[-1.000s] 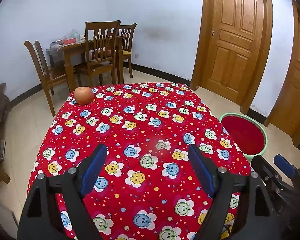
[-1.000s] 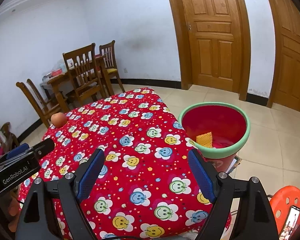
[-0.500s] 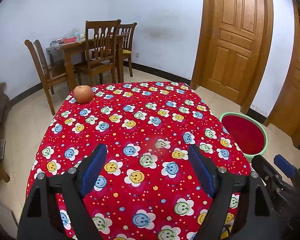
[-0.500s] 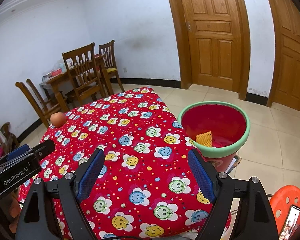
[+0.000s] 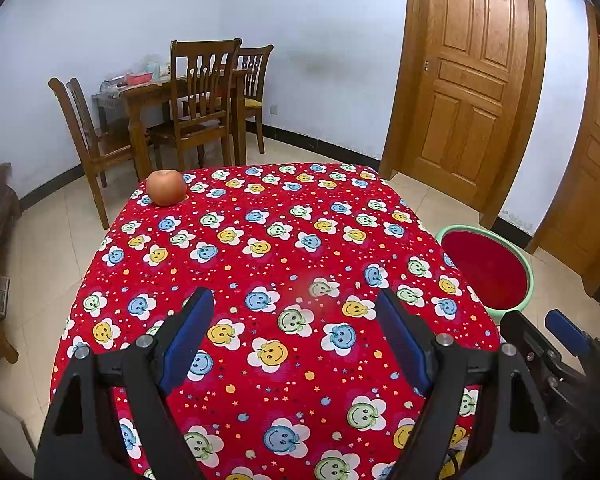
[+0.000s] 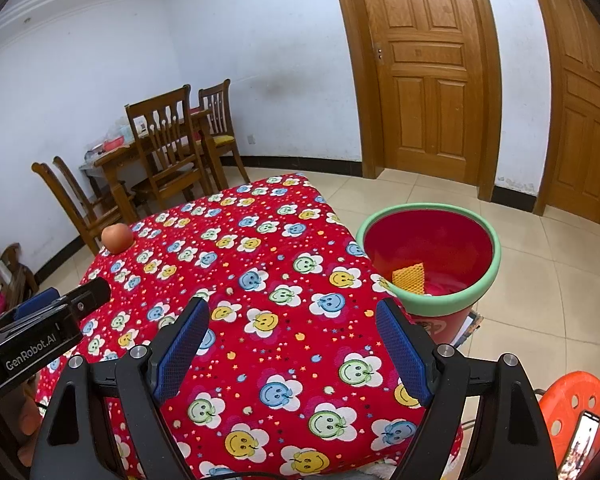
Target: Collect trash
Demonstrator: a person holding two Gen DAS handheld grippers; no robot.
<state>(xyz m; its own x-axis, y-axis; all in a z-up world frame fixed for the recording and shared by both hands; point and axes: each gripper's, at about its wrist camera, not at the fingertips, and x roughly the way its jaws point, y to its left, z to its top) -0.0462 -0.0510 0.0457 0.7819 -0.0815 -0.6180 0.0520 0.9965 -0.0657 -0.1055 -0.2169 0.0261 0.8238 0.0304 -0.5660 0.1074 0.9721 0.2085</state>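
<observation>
A red bin with a green rim [image 6: 488,280] stands on the floor at the table's right side; a yellow mesh piece [image 6: 409,277] lies inside it. The same bin [image 5: 526,268] shows at the right of the left wrist view. An apple [image 5: 166,187] rests at the far left corner of the red smiley-face tablecloth [image 5: 292,240], and the apple [image 6: 117,238] also appears in the right wrist view. My left gripper [image 5: 296,312] hovers open over the near part of the cloth, nothing between its blue pads. My right gripper [image 6: 292,320] is open too, near the bin's side of the table.
A wooden dining table with several chairs [image 5: 196,96] stands against the far wall. Wooden doors [image 5: 472,80] are at the back right. An orange stool [image 6: 572,408] with a phone on it sits at the lower right. Tiled floor surrounds the table.
</observation>
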